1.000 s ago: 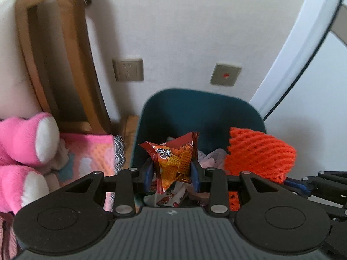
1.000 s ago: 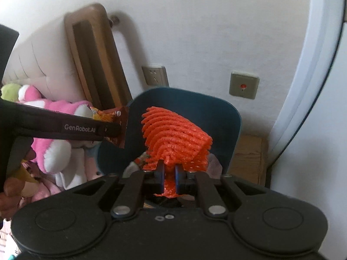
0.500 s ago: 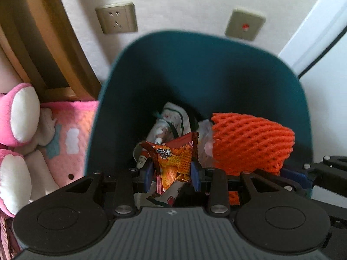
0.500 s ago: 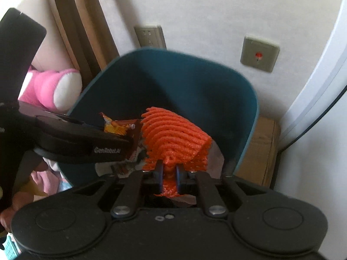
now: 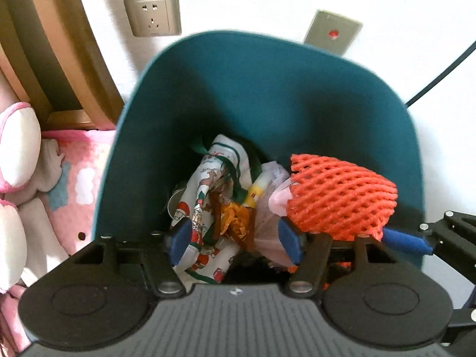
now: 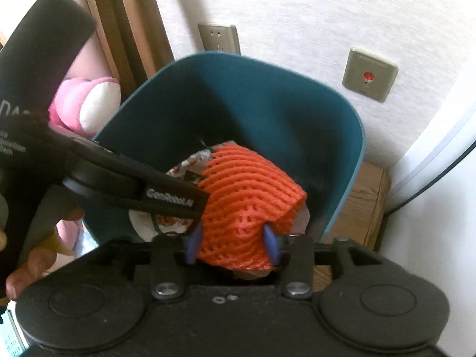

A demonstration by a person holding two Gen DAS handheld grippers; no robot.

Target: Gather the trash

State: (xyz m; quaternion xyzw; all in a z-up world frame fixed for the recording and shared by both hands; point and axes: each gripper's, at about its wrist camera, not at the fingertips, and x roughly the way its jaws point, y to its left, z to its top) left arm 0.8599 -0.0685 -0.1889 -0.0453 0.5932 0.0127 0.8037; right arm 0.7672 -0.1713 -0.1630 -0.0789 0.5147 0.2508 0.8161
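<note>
A teal trash bin (image 5: pixel 267 95) stands against the wall and also shows in the right wrist view (image 6: pixel 267 104). My left gripper (image 5: pixel 235 239) is open over the bin's mouth. The orange snack wrapper (image 5: pixel 235 223) lies loose below it among a printed white wrapper (image 5: pixel 208 184) and other trash. My right gripper (image 6: pixel 235 242) has its jaws apart, with the orange foam fruit net (image 6: pixel 247 196) sitting between them over the bin. The net also shows in the left wrist view (image 5: pixel 339 199).
A pink plush toy (image 5: pixel 17 154) and a pink blanket (image 5: pixel 80 172) lie left of the bin. A wooden frame (image 5: pixel 44 44) leans on the wall. A wall socket (image 5: pixel 152 19) and a switch plate (image 5: pixel 331 32) are behind. A wooden box (image 6: pixel 363 205) stands right of the bin.
Both grippers moved down over the bin. The left gripper opened and the snack wrapper dropped into the bin. The right gripper's jaws widened around the foam net.
</note>
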